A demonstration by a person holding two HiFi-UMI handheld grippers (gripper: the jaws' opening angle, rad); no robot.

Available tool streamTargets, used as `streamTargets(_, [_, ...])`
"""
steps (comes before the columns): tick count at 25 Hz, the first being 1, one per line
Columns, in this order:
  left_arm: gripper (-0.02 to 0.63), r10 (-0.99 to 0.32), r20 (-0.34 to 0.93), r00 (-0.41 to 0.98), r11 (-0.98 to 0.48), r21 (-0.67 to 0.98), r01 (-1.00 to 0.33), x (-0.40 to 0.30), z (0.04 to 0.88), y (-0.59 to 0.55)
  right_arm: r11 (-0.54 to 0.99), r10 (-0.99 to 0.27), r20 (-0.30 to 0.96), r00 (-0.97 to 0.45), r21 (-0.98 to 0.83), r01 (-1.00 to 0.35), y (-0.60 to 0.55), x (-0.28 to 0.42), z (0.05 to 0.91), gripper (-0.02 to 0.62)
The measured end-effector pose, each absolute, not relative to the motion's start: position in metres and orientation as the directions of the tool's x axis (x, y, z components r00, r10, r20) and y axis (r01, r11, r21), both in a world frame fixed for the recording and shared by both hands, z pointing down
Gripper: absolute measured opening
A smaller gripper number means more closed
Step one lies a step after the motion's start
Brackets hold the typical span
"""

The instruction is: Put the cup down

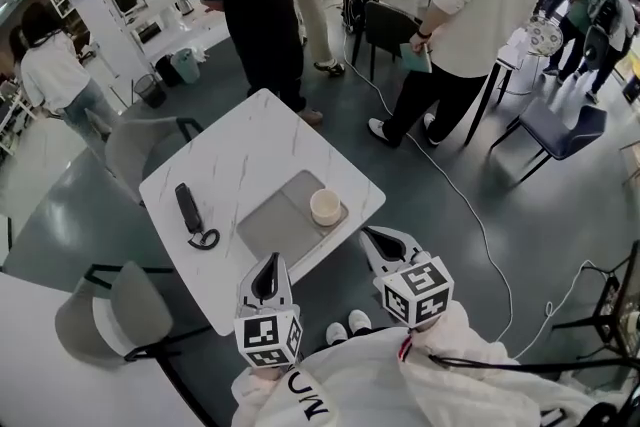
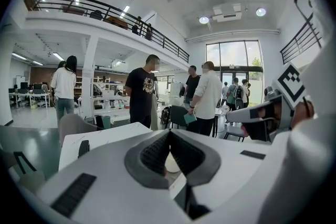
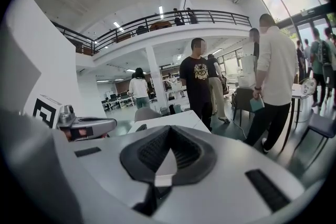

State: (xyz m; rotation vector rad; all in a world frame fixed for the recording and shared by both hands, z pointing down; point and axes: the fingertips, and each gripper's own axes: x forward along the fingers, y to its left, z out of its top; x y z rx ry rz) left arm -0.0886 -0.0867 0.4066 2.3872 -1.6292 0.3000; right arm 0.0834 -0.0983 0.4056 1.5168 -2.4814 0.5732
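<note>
Two tongs, the left tongs point(image 1: 273, 259) and the right tongs point(image 1: 369, 233), hover closed and empty off the near edge of a white marble worktop point(image 1: 230, 155), each gripper view showing its ribbed pads meeting at the tips with nothing between them. One cream cup point(image 1: 325, 206) stands upright on the worktop, on the 3 o'clock corner of a flat grey mat point(image 1: 275, 225), its mouth facing up and its inside showing only the same pale colour. Seen from the cup, the left tongs are at 7 o'clock and the right tongs at 5 o'clock, both clear of it. At 9 o'clock from the mat lies a black handset point(image 1: 190, 212) with a looped strap. Grey chairs point(image 1: 135, 145) flank the worktop at 9 and 7 o'clock, and several people stand beyond it at 12 o'clock.
</note>
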Motion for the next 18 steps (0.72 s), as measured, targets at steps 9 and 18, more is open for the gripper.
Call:
streamTargets(9, [0.011, -0.879, 0.306, 0.365, -0.356, 0.089, -0.93, -0.0872, 0.4089, -0.0879, 0.406, -0.811, 0.354, -0.466, -0.233, -0.884, -0.0979, 0.0805, 0.4073, 0.005])
streamTargets(18, [0.011, -0.88, 0.308, 0.362, -0.355, 0.082, -0.931, -0.0855, 0.4088, -0.0869, 0.405, -0.809, 0.358, -0.466, -0.234, -0.884, -0.0982, 0.0812, 0.4097, 0.005])
